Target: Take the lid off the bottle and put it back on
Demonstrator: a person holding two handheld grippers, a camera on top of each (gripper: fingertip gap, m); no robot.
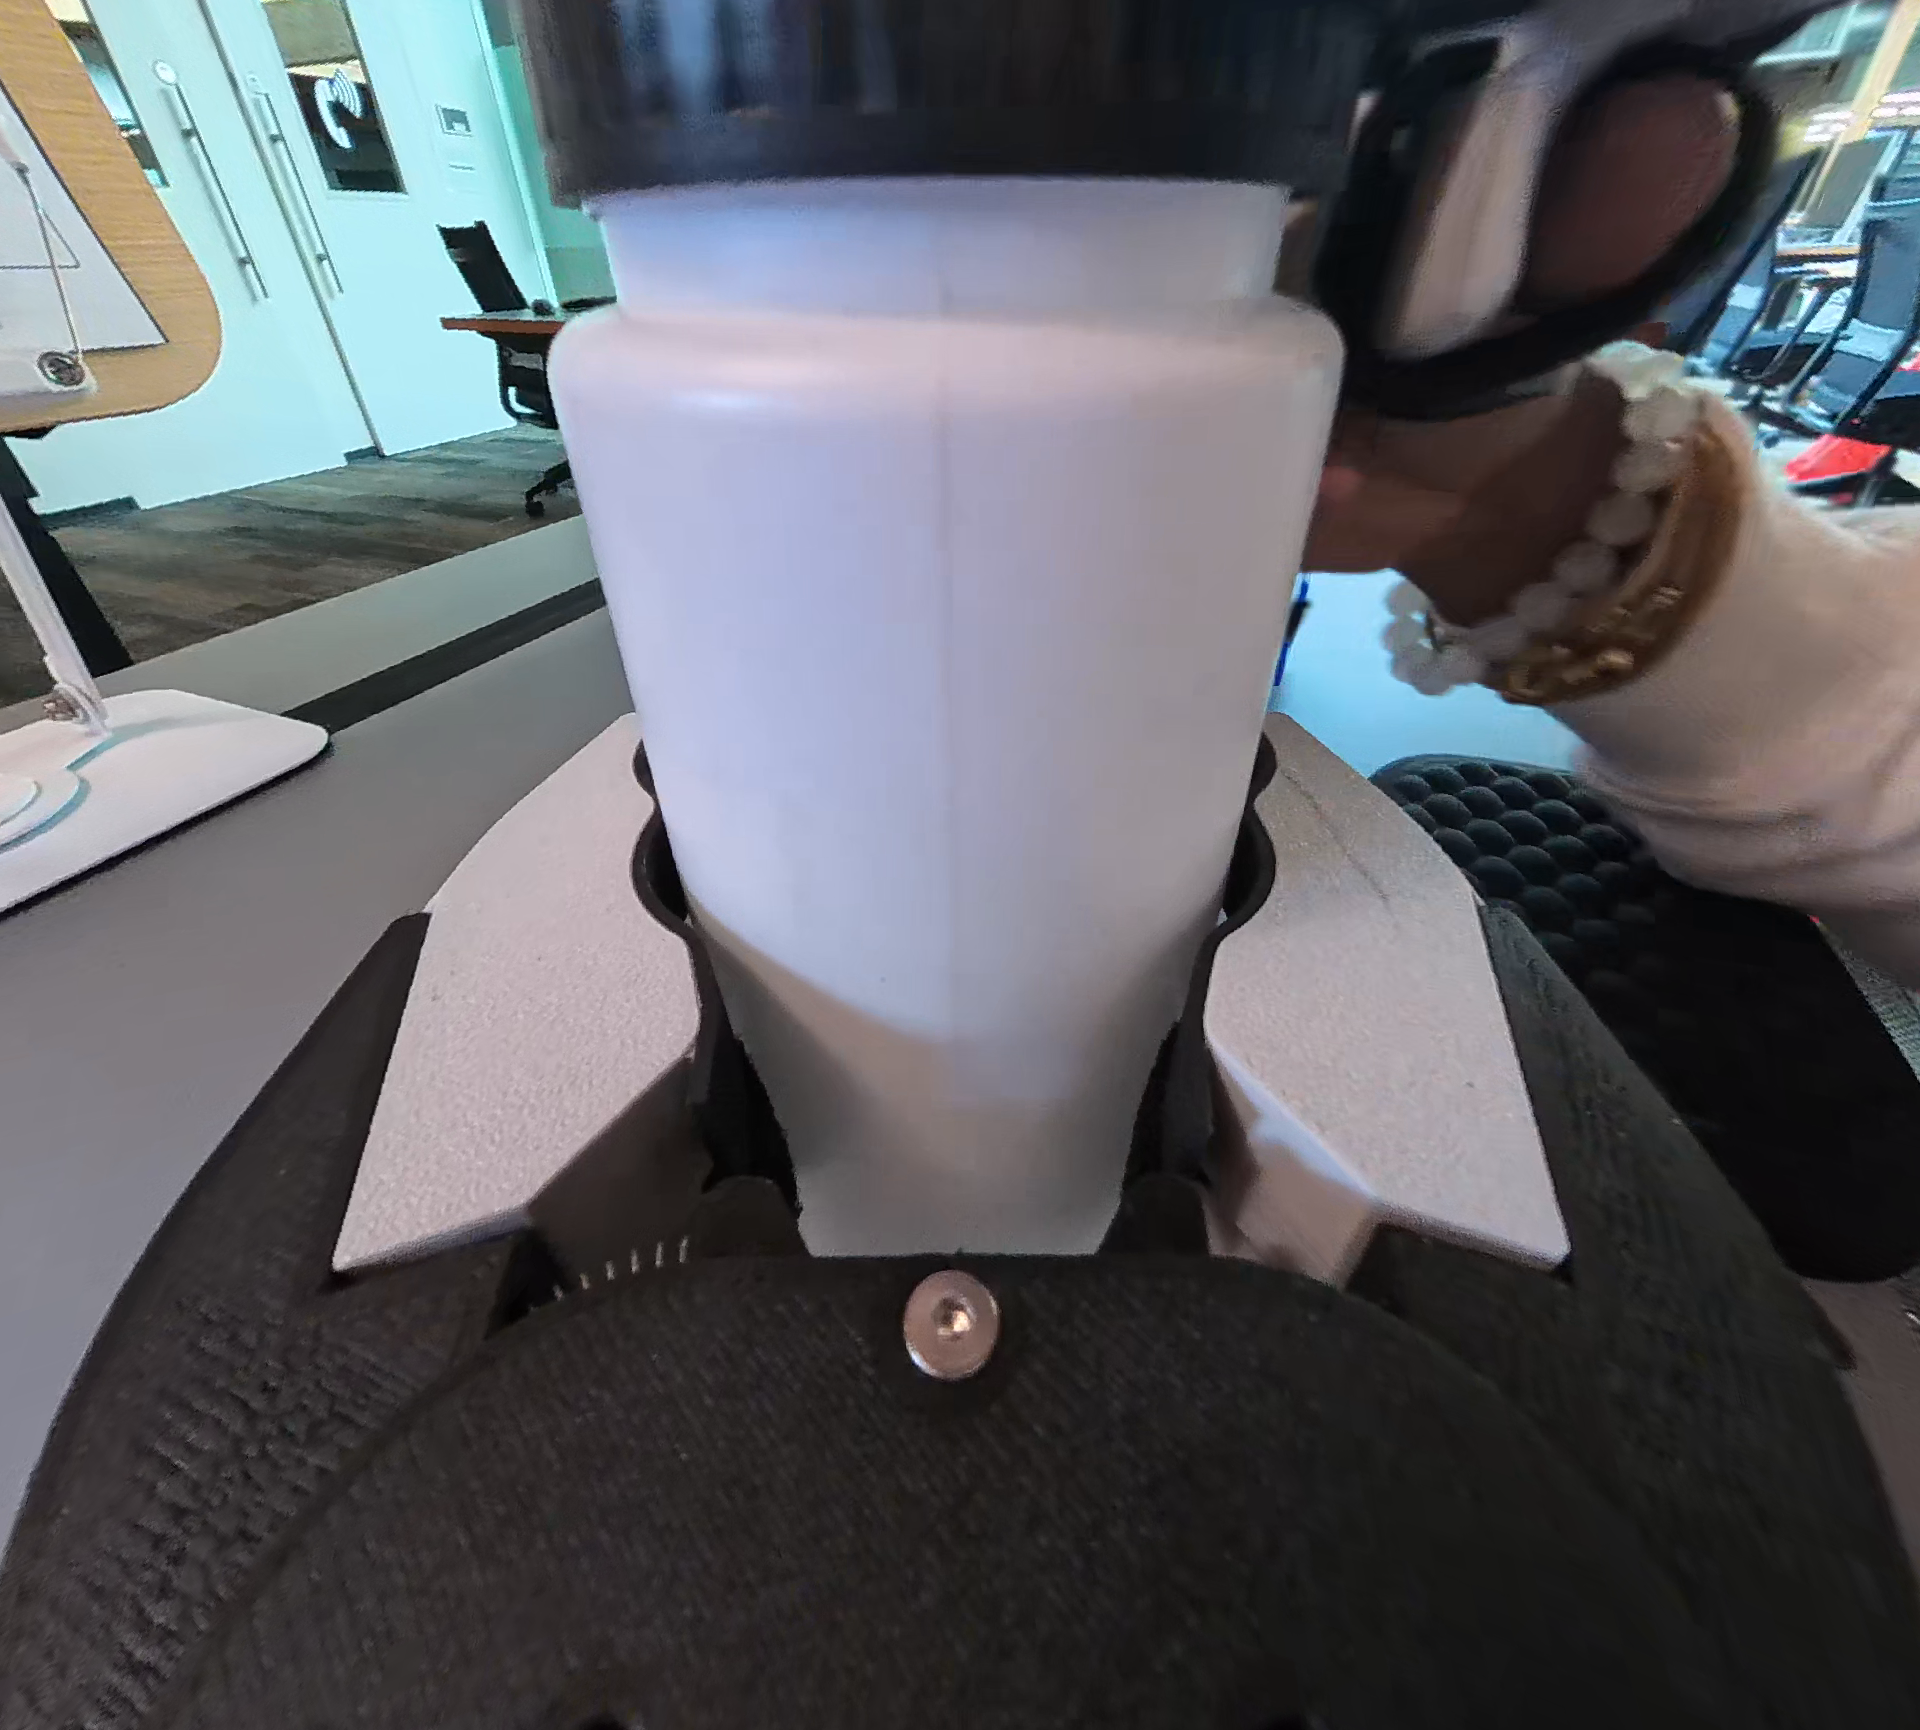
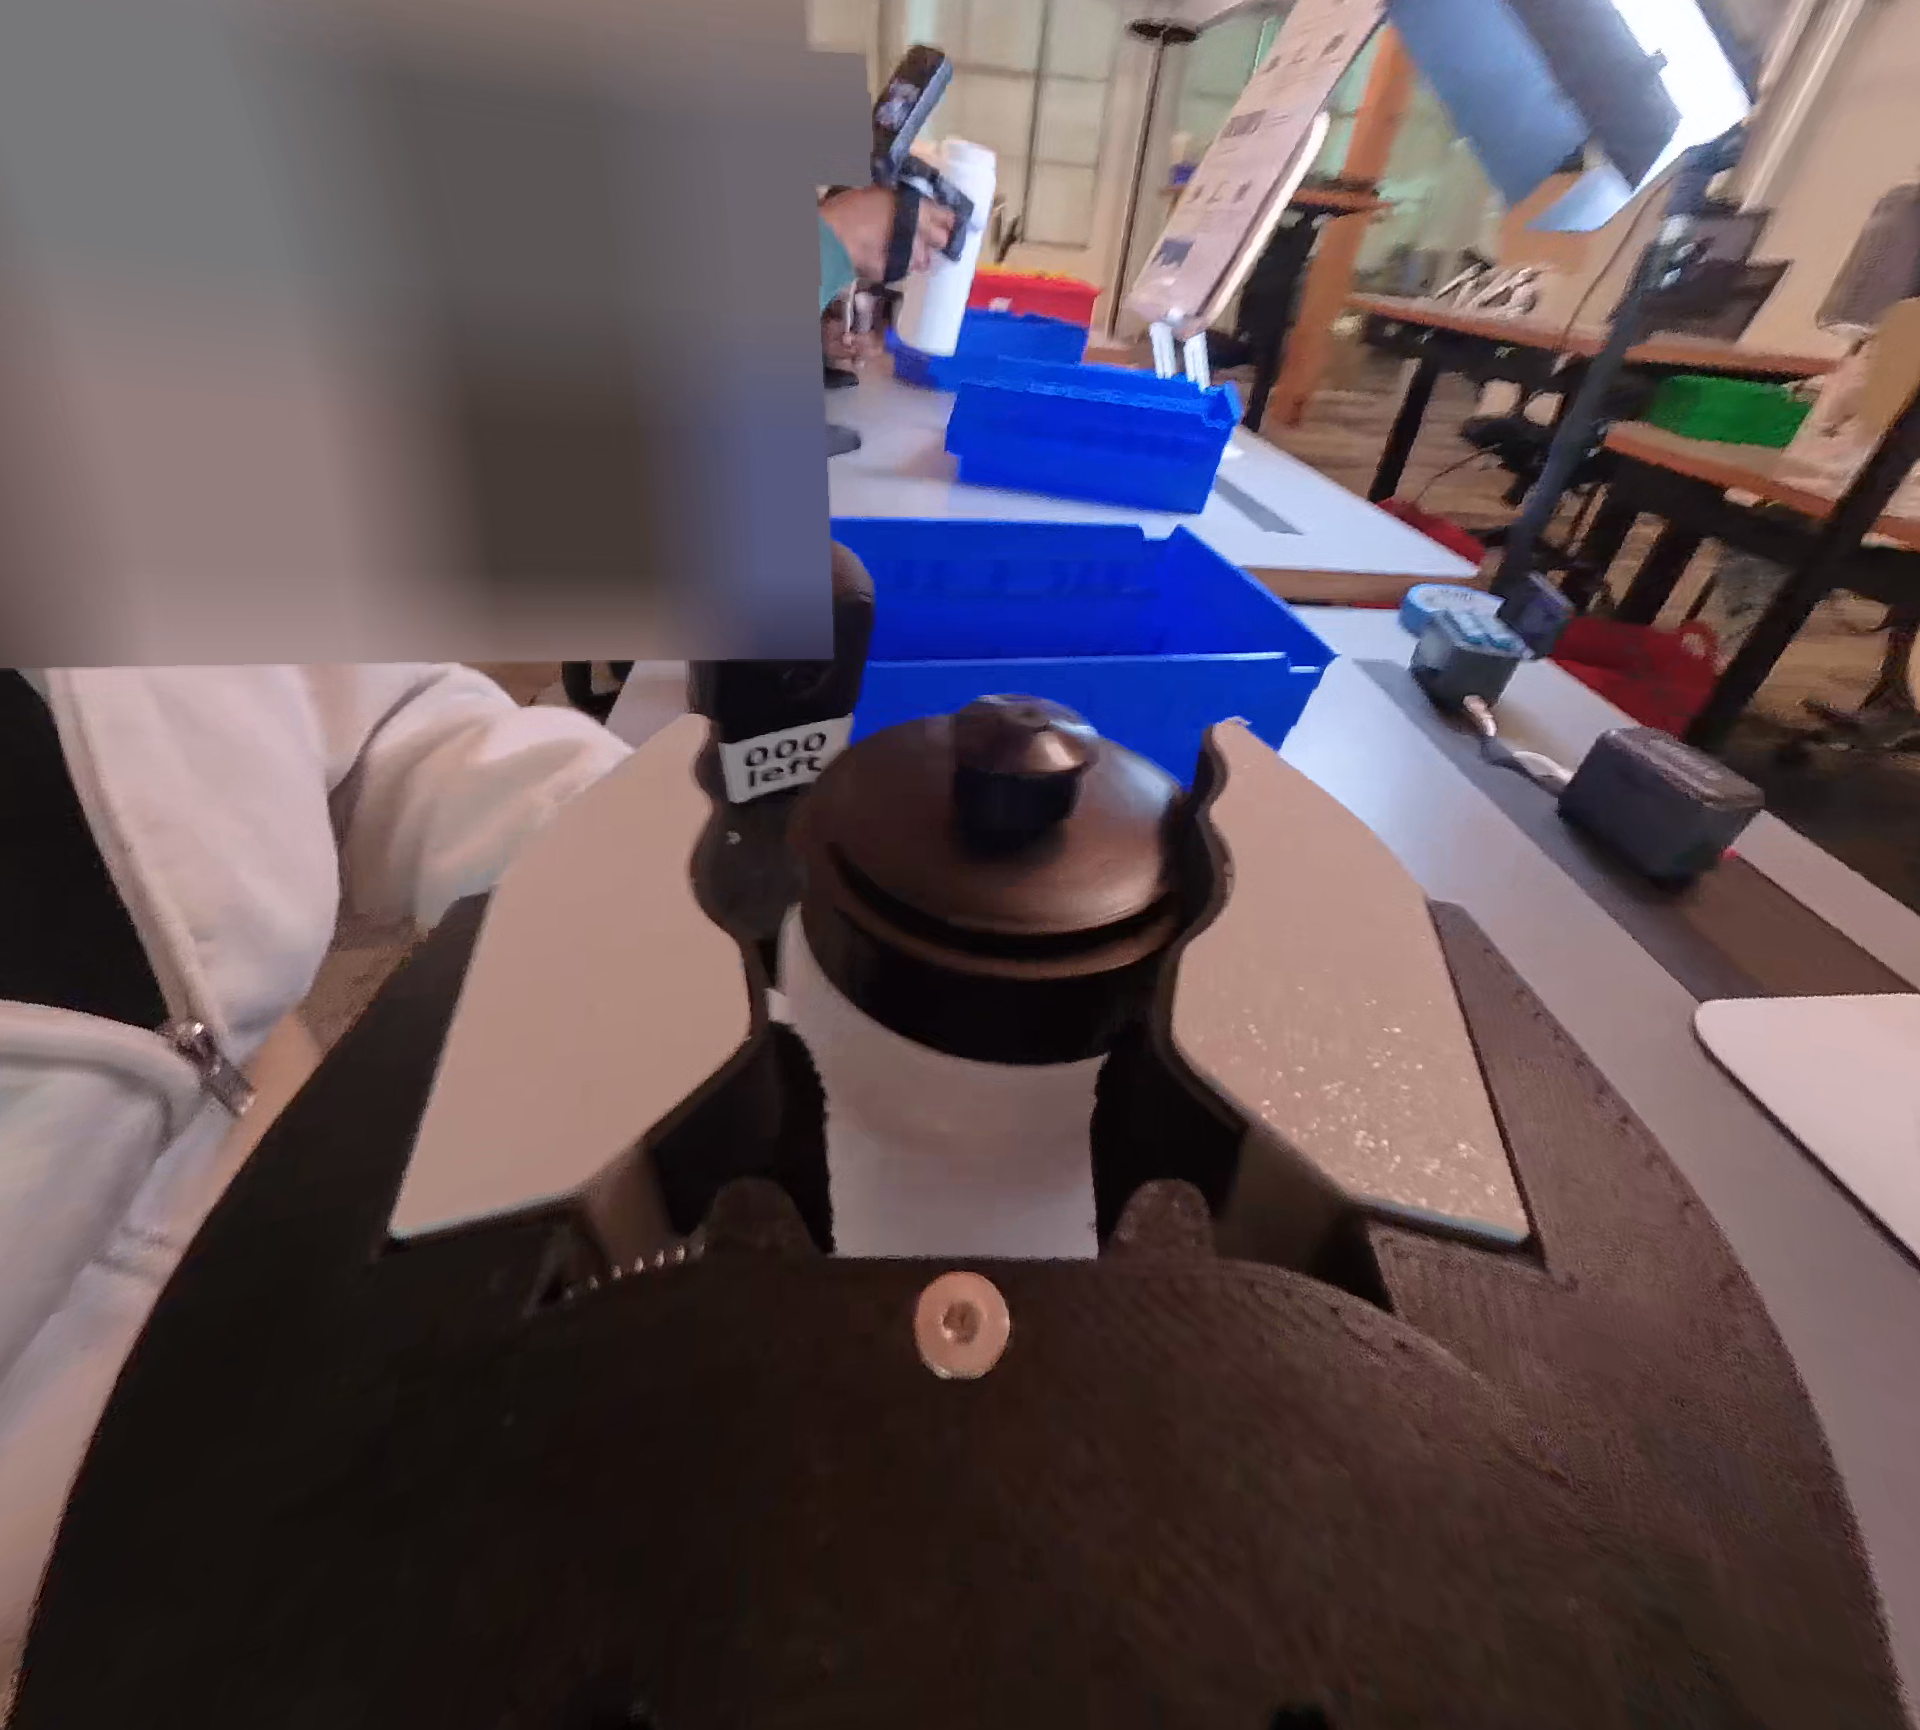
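Observation:
A white bottle (image 1: pixel 935 600) stands upright between the fingers of my left gripper (image 1: pixel 951 766), which is shut on its lower body. A black ribbed lid (image 1: pixel 935 18) sits on the bottle's neck. In the right wrist view the lid (image 2: pixel 987 891) has a round knob on top and lies between the fingers of my right gripper (image 2: pixel 961 745), which is shut on its sides from above. The white bottle's shoulder (image 2: pixel 935 1088) shows below the lid. The right gripper's body, blurred, and the hand holding it (image 1: pixel 1507 226) show beside the lid in the left wrist view.
A white stand base (image 1: pixel 156 766) rests on the dark table (image 1: pixel 208 1005) at the left. A blue bin (image 2: pixel 1091 641) stands just behind the bottle, with more bins (image 2: pixel 1091 433) farther back. A dark box (image 2: pixel 1652 807) and a white pad (image 2: pixel 1829 1088) lie to the right. Tip to tip, the grippers are about 11 cm apart.

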